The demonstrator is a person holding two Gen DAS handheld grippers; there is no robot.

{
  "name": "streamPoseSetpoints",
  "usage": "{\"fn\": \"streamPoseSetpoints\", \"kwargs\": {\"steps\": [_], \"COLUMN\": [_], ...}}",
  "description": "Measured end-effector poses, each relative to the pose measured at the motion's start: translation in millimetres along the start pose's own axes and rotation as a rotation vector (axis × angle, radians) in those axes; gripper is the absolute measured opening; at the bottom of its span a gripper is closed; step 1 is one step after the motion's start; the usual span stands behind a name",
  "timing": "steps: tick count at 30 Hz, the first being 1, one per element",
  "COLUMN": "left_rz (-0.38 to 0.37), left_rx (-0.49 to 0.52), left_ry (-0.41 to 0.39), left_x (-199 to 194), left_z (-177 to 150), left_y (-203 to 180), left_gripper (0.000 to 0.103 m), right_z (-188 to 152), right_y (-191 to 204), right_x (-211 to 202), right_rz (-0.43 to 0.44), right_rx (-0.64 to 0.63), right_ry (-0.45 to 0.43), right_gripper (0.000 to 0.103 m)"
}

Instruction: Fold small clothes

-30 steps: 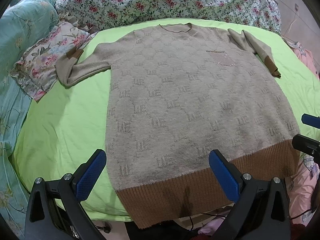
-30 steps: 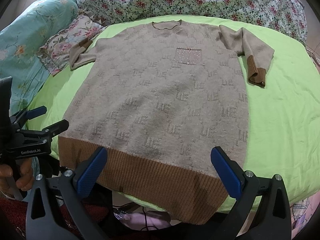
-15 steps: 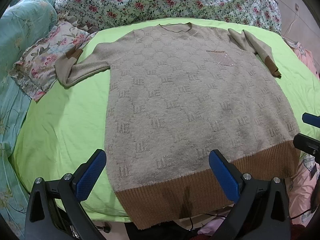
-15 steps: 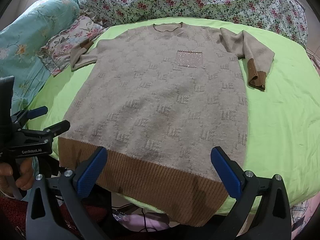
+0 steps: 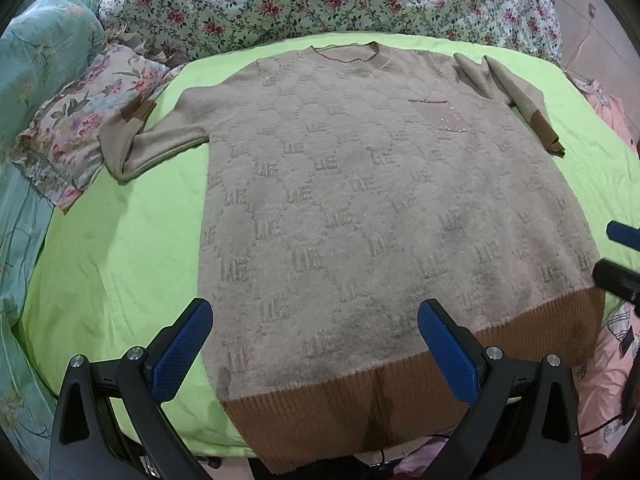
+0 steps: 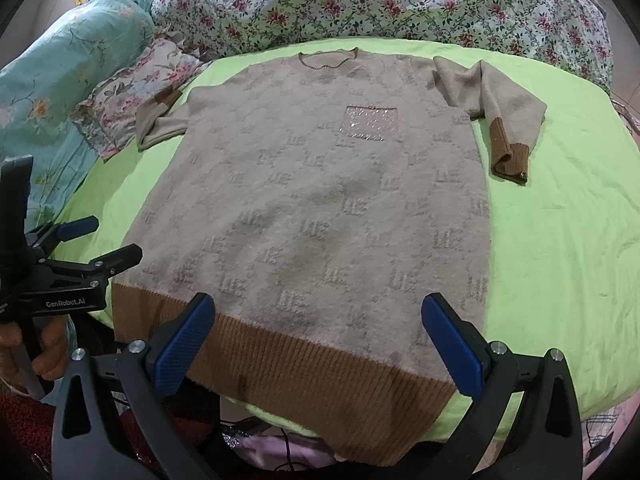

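Both hand-held grippers gape wide and hold nothing: the left hand-held gripper (image 5: 314, 354) and the right hand-held gripper (image 6: 318, 350) hover above the brown hem of the sweater (image 5: 360, 208), which lies flat, front up, on the green bed (image 5: 120, 248), both sleeves bent.

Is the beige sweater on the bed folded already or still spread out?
Spread out. The sweater lies flat, face up, on the green sheet; only both sleeves bend back at the sides.
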State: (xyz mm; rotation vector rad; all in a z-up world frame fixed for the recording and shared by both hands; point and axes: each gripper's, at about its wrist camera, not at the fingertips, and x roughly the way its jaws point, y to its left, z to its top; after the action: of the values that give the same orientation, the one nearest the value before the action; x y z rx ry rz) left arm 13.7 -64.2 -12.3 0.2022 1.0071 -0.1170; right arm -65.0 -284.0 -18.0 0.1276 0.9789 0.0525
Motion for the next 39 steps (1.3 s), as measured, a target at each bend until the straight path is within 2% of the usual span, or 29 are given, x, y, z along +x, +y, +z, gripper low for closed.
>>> {"fn": "streamPoseSetpoints", "kwargs": {"steps": [8,11,15,18,21,23,24,25,28,32,35,39], "left_rz": [0.015,0.016,0.029,0.037,0.032,0.033,0.034,0.034,0.028,0.013,0.006,-0.006], "left_rx": [-0.021,-0.03,-0.044,-0.059,-0.076,-0.085,-0.089,-0.092,-0.101,-0.116,-0.128,-0.146], "left_ry": [-0.006,-0.007,-0.018,-0.018,-0.019,-0.016,-0.015,-0.013,-0.002,0.012,-0.005,-0.02], "left_x": [19,28,38,47,54,58,60,62,72,85,86,89], "left_z": [22,31,41,51,58,61,61,61,61,63,65,67], "left_y": [7,10,15,21,27,30,31,33,36,41,46,57], "left_gripper": [0.103,0.103,0.103,0.102,0.102,0.102,0.102,0.103,0.102,0.102,0.102,0.102], "right_z": [29,45,79,104,123,126,127,128,136,157,181,212], "right_y": [-49,-73,-107,-136,-162,-172,-178,-182,-169,-128,-88,-32], "right_x": [5,12,21,36,67,87,95,96,80,71,88,129], "right_rz": [-0.06,-0.1,-0.18,-0.197,-0.179,-0.194,-0.193,-0.18,-0.113,0.045,0.181,0.297], "right_rx": [0.065,0.082,0.071,0.102,0.134,0.152,0.17,0.193,0.191,0.146,0.122,0.085], "right_ry": [-0.072,-0.088,-0.122,-0.124,-0.061,-0.002,0.024,0.026,-0.025,-0.065,-0.057,-0.024], "right_gripper": [0.097,0.088,0.069,0.054,0.05,0.038,0.016,0.006,0.006,0.006,0.006,0.006]}}
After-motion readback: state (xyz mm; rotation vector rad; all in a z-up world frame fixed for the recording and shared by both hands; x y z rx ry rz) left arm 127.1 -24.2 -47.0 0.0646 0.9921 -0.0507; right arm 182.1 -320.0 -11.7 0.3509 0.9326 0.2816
